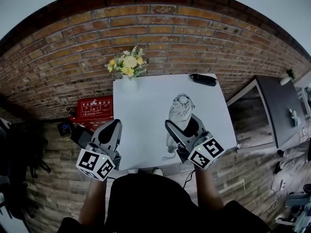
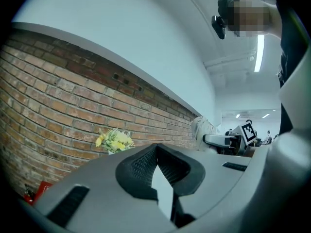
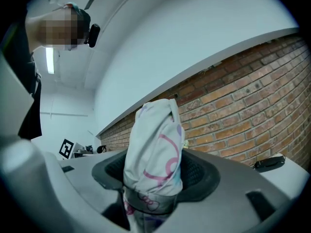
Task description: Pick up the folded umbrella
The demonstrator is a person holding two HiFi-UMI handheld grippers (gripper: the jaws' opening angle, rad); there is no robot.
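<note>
Tabletop: white square tabletop (image 1: pixel 141 110), set against the brick wall.
Umbrella: white folded fabric umbrella with pink loops (image 1: pixel 181 111), upright over the tabletop's near right part, apparently lifted clear.
Right tongs (image 1: pixel 182 124): spread wide, clamped around the umbrella's lower body.
Left tongs (image 1: pixel 114 125): drawn narrow, empty, at the near left edge.
Doing it well: hold the squeeze firm and the bundle upright, since soft fabric may slip.
Around: red box (image 1: pixel 95 108) left; yellow flowers (image 1: pixel 127 64) far; black case (image 1: pixel 203 79) far right.
In the way: nothing near.
</note>
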